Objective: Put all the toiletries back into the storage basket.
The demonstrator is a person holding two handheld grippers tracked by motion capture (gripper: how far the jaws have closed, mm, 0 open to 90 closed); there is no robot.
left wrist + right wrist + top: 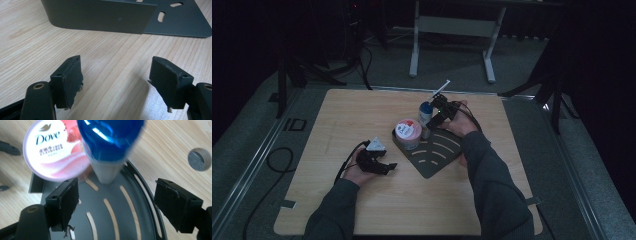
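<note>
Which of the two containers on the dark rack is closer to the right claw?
The blue-capped bottle: it stands right in front of the open right claw. The pink Dove tub sits beside it, off to one side.

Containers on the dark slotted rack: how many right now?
2. The pink-lidded Dove tub sits at the dark slotted rack's left end; the blue-capped container stands just right of it, ahead of the open right tongs.

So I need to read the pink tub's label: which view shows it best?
The right gripper view: the pink tub is close, its Dove lid readable. The high view shows it small on the dark slotted tray.
</note>
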